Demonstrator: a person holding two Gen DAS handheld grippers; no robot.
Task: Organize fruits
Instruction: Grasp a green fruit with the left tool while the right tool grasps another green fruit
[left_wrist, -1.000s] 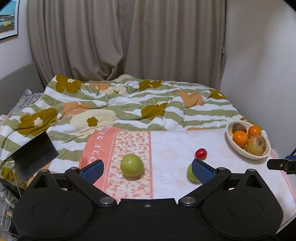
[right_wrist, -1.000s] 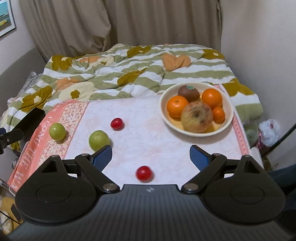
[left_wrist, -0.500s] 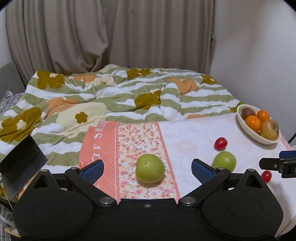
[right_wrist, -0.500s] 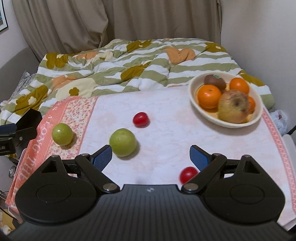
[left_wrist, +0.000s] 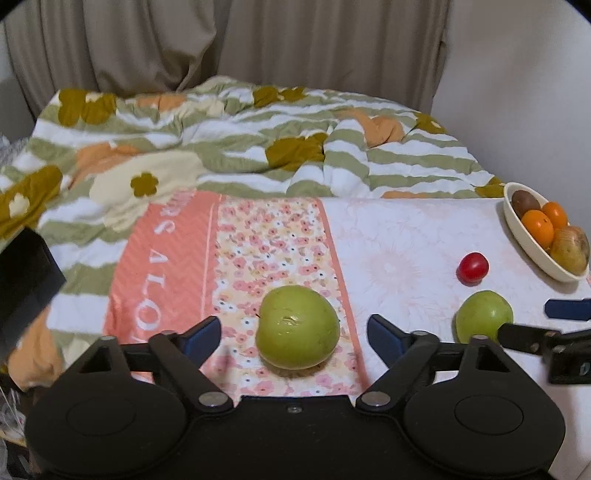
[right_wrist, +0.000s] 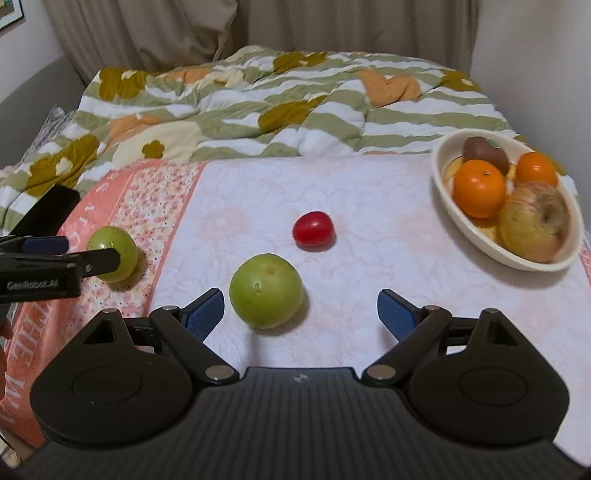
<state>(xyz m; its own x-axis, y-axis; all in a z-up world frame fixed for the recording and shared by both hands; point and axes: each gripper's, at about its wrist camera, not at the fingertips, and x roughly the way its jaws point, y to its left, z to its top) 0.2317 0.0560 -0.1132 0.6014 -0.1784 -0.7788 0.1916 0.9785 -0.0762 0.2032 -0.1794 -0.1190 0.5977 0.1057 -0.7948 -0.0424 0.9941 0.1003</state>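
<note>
A green apple lies on the floral band of the cloth, between the open fingers of my left gripper; it also shows in the right wrist view. A second green apple lies on the white cloth, just ahead of my open right gripper and toward its left finger; it also shows in the left wrist view. A red tomato lies behind it. A cream bowl at the right holds oranges, a kiwi and a yellowish apple. Both grippers are empty.
A striped, flowered quilt covers the bed behind the table. A dark flat object sits at the left edge. Curtains and a wall stand behind. The table's right edge runs just past the bowl.
Both grippers moved left and closer to the table. The left now brackets the left apple; the right faces the middle apple. The near tomato has left the right view.
</note>
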